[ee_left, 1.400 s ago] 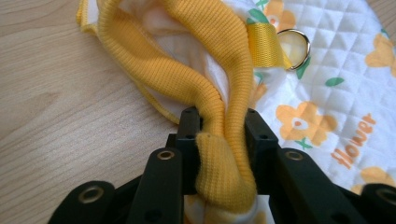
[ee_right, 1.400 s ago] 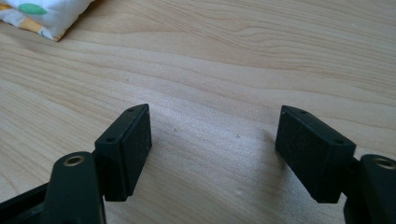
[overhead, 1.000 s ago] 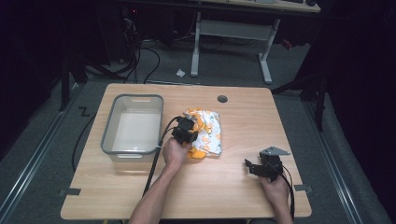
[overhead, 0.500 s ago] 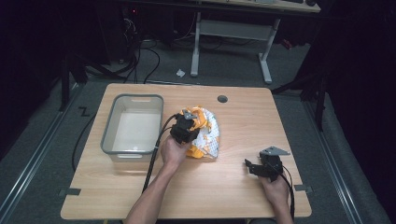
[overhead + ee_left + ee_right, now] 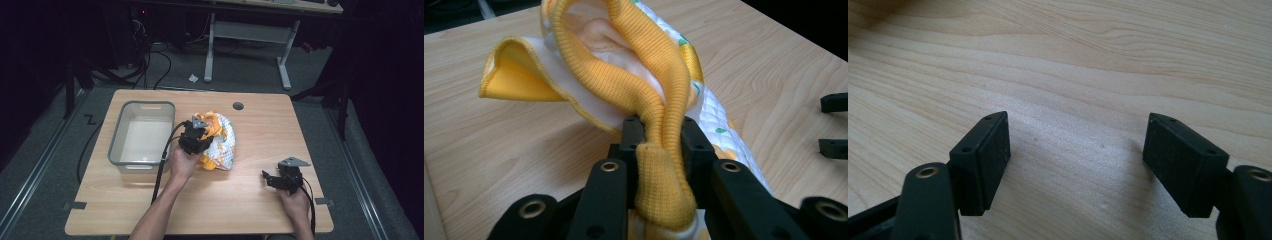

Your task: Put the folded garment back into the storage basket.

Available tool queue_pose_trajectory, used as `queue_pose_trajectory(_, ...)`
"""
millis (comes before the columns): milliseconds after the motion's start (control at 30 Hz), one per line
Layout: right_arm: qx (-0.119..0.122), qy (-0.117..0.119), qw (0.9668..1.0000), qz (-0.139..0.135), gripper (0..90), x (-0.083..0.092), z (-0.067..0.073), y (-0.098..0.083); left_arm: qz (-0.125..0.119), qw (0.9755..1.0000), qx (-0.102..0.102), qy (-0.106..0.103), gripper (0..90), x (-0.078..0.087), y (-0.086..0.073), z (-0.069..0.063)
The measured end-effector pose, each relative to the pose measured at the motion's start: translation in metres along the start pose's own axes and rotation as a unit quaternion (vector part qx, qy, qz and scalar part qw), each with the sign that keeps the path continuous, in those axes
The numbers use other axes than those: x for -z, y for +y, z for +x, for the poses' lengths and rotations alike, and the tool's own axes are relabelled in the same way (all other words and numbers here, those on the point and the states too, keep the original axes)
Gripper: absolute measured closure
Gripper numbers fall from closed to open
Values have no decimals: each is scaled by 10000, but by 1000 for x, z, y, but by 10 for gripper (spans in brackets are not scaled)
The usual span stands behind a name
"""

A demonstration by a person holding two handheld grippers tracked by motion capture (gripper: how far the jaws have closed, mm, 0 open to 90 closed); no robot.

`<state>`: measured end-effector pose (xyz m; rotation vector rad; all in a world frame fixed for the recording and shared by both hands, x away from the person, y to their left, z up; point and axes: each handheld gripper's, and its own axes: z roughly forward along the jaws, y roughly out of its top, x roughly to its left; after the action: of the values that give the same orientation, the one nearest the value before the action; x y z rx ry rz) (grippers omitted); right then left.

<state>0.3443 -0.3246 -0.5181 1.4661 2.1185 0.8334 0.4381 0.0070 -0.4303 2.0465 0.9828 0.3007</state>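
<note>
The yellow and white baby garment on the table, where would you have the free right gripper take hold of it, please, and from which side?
Probably the white patterned edge of the baby garment nearest the right gripper, approached from the right, low along the table. That side hangs loose and unobstructed, while the left gripper is already shut on the yellow ribbed band opposite, so a second grip there could spread the cloth.

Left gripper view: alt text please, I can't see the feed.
The left gripper has its jaws shut on the yellow ribbed band of a white and yellow cloth, which is raised above the wooden table.
</note>
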Motion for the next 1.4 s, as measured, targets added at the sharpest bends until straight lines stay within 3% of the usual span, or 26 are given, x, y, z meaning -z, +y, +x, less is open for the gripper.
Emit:
queue_pose_trajectory(433, -3, -1, 10000, 1, 272, 0, 0, 0, -106, 9999, 27, -95, 766, 17, 1, 5)
queue_pose_trajectory(933, -5, -1, 10000, 2, 272, 0, 0, 0, -235, 9997, -35, -69, 767, 36, 7, 11)
queue_pose_trajectory(1400, -7, -2, 10000, 1, 272, 0, 0, 0, -372, 9992, 158, -81, 767, 54, 6, 27)
